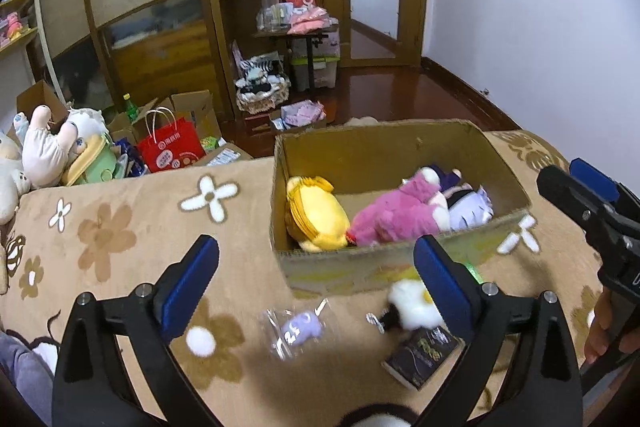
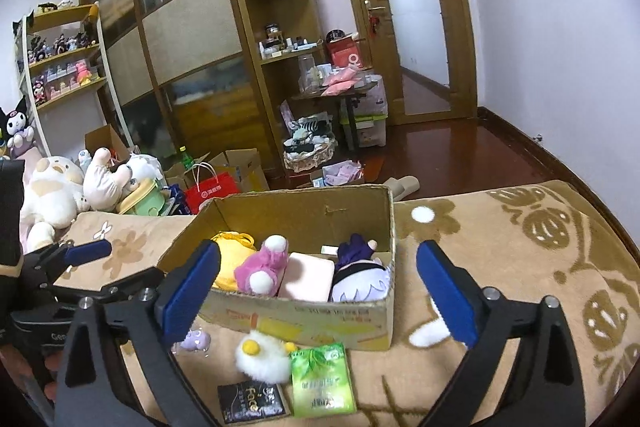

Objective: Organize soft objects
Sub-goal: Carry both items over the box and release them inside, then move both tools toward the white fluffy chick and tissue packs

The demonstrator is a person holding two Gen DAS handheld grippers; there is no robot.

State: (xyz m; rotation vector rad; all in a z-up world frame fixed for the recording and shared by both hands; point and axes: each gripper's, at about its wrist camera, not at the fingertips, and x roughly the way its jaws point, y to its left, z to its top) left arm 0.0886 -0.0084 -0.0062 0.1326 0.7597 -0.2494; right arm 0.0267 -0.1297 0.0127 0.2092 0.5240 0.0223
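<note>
A cardboard box [image 1: 404, 263] [image 2: 296, 323] stands on the flowered tan blanket [image 1: 120, 235]. In it lie a yellow plush [image 1: 316, 215] [image 2: 232, 255], a pink plush [image 1: 396, 215] [image 2: 264, 267] and a purple-white plush [image 1: 472, 207] [image 2: 360, 283], plus a pale pink block [image 2: 308, 279]. In front of the box lie a white fluffy toy with yellow spots [image 1: 412, 303] [image 2: 260, 351] and a small lilac toy in clear wrap [image 1: 300, 327] [image 2: 196, 339]. My left gripper [image 1: 316, 287] is open above these. My right gripper [image 2: 320, 295] is open, facing the box.
A black packet [image 1: 420, 355] [image 2: 252, 403] and a green packet [image 2: 322, 379] lie by the white toy. Large plush toys [image 2: 52, 199], a red bag [image 1: 172, 147], boxes and shelves crowd the floor beyond the bed. The right gripper shows in the left wrist view [image 1: 580, 203].
</note>
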